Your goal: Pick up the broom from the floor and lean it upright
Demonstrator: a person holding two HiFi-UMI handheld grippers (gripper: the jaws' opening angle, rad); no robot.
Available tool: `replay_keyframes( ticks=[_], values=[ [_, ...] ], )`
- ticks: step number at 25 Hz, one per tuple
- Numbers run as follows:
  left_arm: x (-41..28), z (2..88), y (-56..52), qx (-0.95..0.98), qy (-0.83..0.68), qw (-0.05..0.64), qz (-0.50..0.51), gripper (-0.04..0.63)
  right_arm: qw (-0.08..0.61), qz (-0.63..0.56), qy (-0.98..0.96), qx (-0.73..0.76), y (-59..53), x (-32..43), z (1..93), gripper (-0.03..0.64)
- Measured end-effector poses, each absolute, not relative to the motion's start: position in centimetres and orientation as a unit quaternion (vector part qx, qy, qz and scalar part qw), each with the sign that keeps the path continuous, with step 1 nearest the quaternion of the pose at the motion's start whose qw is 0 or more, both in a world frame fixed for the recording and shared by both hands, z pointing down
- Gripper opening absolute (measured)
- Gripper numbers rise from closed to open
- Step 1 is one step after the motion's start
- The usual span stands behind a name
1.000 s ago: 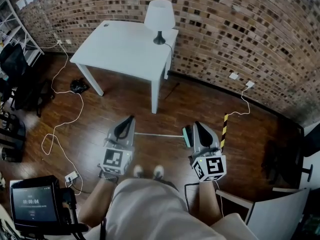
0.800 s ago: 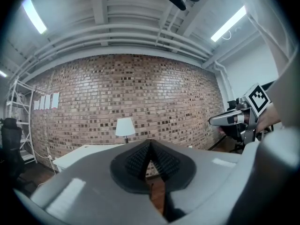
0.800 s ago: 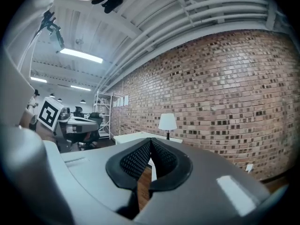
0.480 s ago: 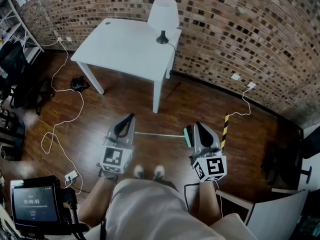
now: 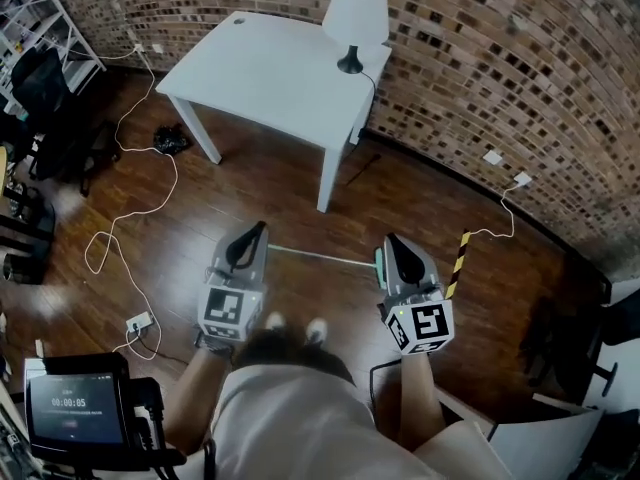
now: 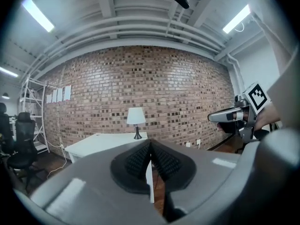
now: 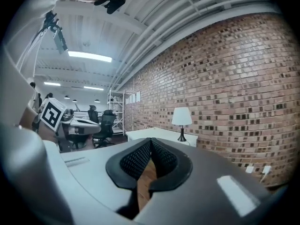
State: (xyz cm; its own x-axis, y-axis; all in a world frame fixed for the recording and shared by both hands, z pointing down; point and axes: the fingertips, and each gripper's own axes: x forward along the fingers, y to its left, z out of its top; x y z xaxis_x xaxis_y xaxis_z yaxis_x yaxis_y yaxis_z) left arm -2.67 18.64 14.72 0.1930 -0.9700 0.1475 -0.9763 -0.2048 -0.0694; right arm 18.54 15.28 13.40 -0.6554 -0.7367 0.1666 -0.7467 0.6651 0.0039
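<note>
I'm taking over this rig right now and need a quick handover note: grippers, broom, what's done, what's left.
Grippers: the left gripper has its jaws shut and holds nothing. The right gripper is also shut and empty.
Things: the broom lies flat on the wooden floor, just ahead of the person's feet. In the head view it runs across from one gripper tip to the other, with its green head at the right gripper's side.
Done: nothing yet; the broom is ungrasped.
Left: open the jaws, pick up the broom and lean it upright, probably against the brick wall or the white table.
</note>
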Motion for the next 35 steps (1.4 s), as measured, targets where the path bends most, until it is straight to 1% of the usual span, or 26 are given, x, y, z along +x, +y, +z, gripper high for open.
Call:
replay_keyframes(
  ticks=[5,10,18,22,27,31,35],
  values=[
    [-4.8,17.7,18.1,0.756,-0.646,0.046,0.096,0.0,0.124,0.031,-0.927,0.354,13.1,15.3,16.9,0.014],
    [-8.8,22.4,16.2,0.748,-0.65,0.069,0.115,0.0,0.16,0.038,-0.933,0.32,10.1,10.6,21.5,0.019],
    [-15.1,33.4,10.4,0.745,-0.636,0.122,0.158,0.002,0.21,0.077,-0.931,0.29,2.9,3.7,32.8,0.058],
    [-16.9,40.2,8.6,0.737,-0.631,0.161,0.181,0.002,0.246,0.102,-0.931,0.247,0.3,0.7,40.4,0.066],
    [-19.4,49.0,7.6,0.73,-0.627,0.191,0.192,0.001,0.298,0.106,-0.929,0.191,-0.7,-4.0,50.8,0.079],
    [-19.2,56.3,6.8,0.738,-0.611,0.204,0.201,0.0,0.333,0.121,-0.923,0.149,-0.6,-6.4,60.0,0.087],
    [-18.7,63.5,5.6,0.739,-0.605,0.225,0.193,0.0,0.376,0.131,-0.911,0.11,-0.3,-7.3,70.3,0.101]
  ],
)
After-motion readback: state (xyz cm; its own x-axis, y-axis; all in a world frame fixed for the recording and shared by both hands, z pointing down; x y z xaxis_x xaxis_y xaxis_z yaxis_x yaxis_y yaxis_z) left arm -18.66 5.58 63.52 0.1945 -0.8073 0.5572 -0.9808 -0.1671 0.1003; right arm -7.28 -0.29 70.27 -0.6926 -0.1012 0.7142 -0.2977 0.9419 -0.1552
